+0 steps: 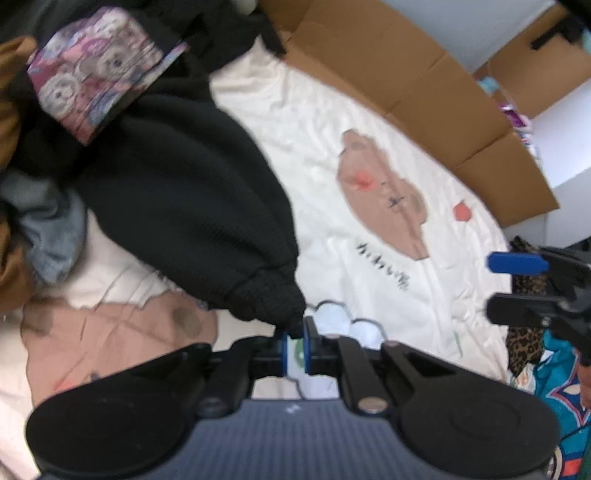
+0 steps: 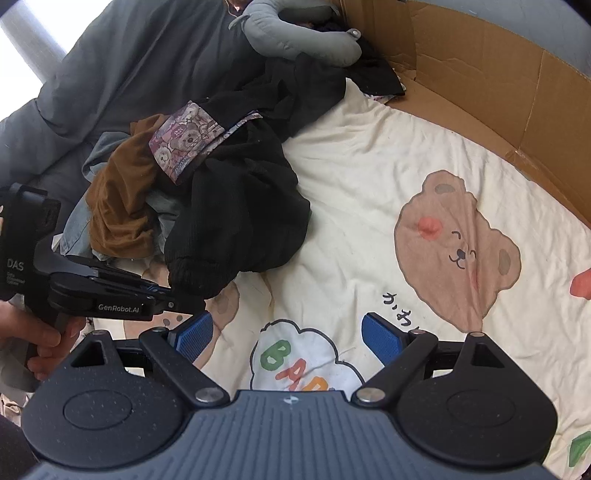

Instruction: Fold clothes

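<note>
A black knit garment [image 1: 184,206] lies on the edge of a clothes pile, with its ribbed cuff stretched toward the camera. My left gripper [image 1: 295,332] is shut on the tip of that cuff, its blue pads pinching the fabric just above the sheet. In the right wrist view the same garment [image 2: 240,221] is bunched up beside the pile. There the left gripper [image 2: 192,299] comes in from the left, held in a person's hand. My right gripper [image 2: 288,332] hovers open over the printed sheet with nothing between its fingers. It also shows at the right edge of the left wrist view [image 1: 495,288].
The pile holds a brown garment [image 2: 118,206], a purple bear-print cloth [image 2: 184,140] and grey-blue fabric [image 1: 51,229]. A cream bedsheet [image 2: 369,166] with bear prints spreads to the right, walled by cardboard [image 2: 480,74]. A grey duvet [image 2: 129,66] and a grey neck pillow [image 2: 295,33] lie behind. A leopard-print cloth [image 1: 524,343] is at the right.
</note>
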